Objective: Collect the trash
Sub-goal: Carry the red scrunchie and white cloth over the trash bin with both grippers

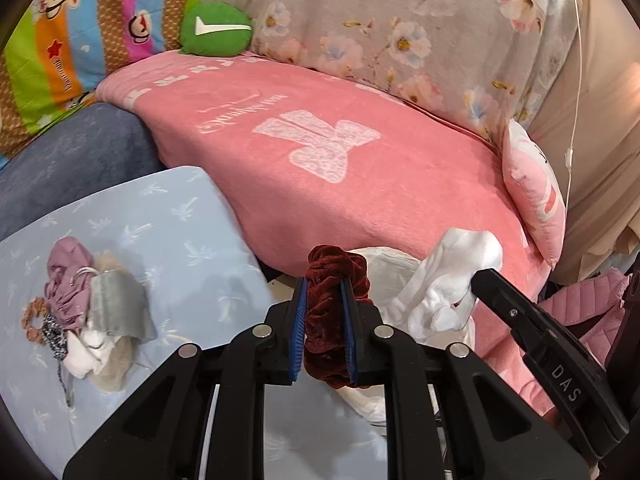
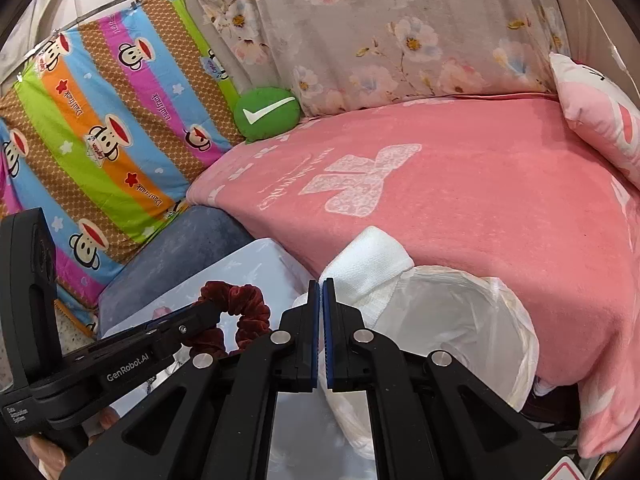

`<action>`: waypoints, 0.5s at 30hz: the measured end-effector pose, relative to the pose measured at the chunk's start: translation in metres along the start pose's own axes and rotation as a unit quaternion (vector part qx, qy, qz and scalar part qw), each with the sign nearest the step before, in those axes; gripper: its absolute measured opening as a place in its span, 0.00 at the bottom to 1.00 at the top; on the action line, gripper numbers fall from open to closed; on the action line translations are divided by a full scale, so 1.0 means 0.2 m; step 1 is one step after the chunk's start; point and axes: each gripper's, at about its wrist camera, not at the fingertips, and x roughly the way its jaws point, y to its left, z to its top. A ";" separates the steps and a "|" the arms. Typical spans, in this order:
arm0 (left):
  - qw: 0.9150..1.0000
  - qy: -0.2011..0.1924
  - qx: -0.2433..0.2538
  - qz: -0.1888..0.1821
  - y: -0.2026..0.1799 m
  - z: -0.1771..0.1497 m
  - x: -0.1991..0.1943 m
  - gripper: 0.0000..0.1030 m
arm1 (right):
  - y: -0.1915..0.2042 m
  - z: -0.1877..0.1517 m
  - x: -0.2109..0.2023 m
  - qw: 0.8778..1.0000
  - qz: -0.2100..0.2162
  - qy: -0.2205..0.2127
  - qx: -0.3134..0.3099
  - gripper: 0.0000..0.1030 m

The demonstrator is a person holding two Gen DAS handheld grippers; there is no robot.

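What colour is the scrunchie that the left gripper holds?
Dark red velvet. The scrunchie shows best in the left wrist view, clamped in the left gripper.

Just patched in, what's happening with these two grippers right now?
A person is clearing small items into a bin. The left gripper is clamped on a dark red velvet scrunchie, and the right gripper is shut on a white cloth sock. Both are held near the white plastic-lined bin beside the pink blanket. A pile of scrunchies and cloth scraps lies on the pale blue patterned board.
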 end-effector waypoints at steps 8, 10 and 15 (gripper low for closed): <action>0.999 0.018 0.029 -0.015 -0.18 0.00 0.10 0.17 | -0.17 0.00 0.00 1.000 -0.018 0.000 0.025 0.02; 0.999 0.019 0.034 -0.021 -0.21 0.00 0.11 0.17 | -0.20 -0.01 0.00 0.999 -0.021 0.000 0.028 0.02; 0.998 0.025 0.037 -0.034 -0.26 0.00 0.14 0.19 | -0.22 -0.01 0.00 0.999 -0.026 0.000 0.032 0.02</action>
